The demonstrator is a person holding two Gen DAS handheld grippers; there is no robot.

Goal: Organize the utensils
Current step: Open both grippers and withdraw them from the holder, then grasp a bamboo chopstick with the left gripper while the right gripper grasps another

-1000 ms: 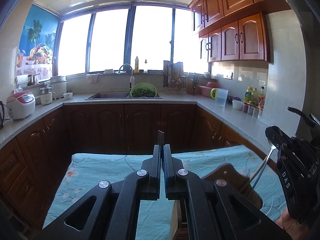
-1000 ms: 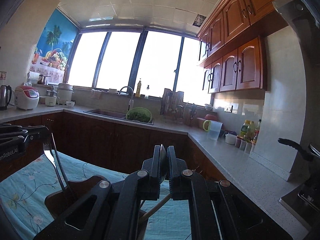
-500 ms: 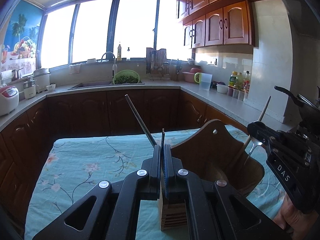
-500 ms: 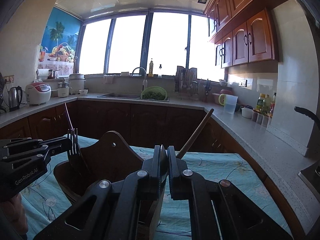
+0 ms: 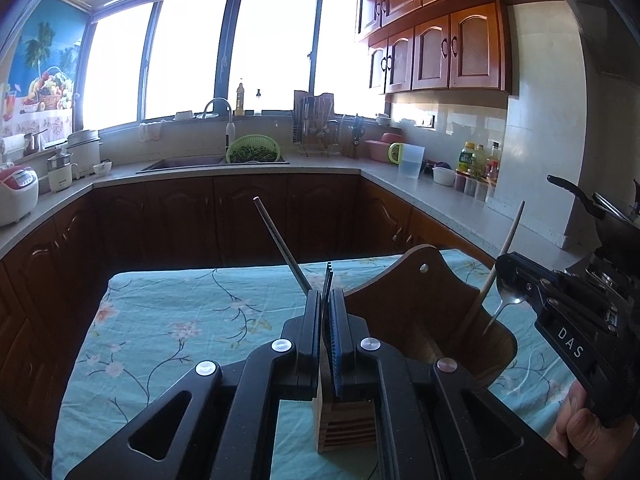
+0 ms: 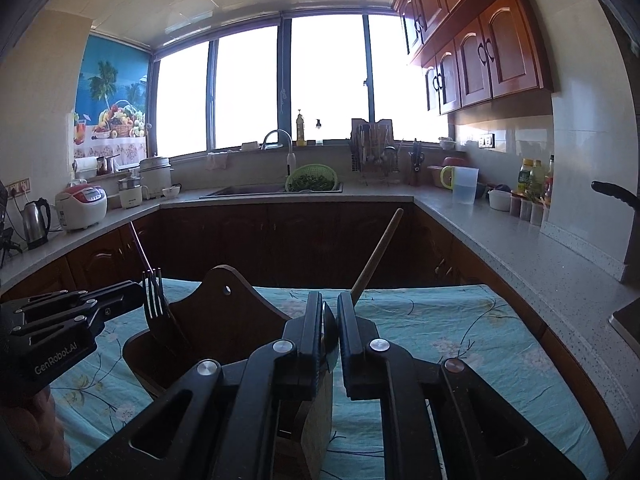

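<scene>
A brown wooden utensil holder [image 5: 400, 292] [image 6: 216, 312] stands on the table, with a metal rod [image 5: 280, 240] and a wooden stick [image 5: 508, 240] leaning in it. My left gripper [image 5: 325, 294] [image 6: 140, 294] is at the holder's left side. Its jaws are starting to open but still pinch a fork [image 5: 328, 276] [image 6: 154, 296], tines up. My right gripper [image 6: 330, 300] [image 5: 508, 280] is over the holder's right side, and its jaws are opening. A spoon [image 5: 510, 300] [image 6: 330, 340] stands between them, bowl up and handle down in the holder, with a gap beside it.
The table wears a teal floral cloth [image 5: 180, 320]. A person's hand [image 5: 580, 428] holds the right gripper. Dark cabinets and a grey counter ring the room, with a green colander [image 5: 252, 152] at the sink. A black pan handle [image 5: 576, 196] juts out at the right.
Both grippers have tipped and sunk toward the holder, which now looms larger in both views. The right jaws have parted slightly. The fork and spoon handles have gone down into the holder.
</scene>
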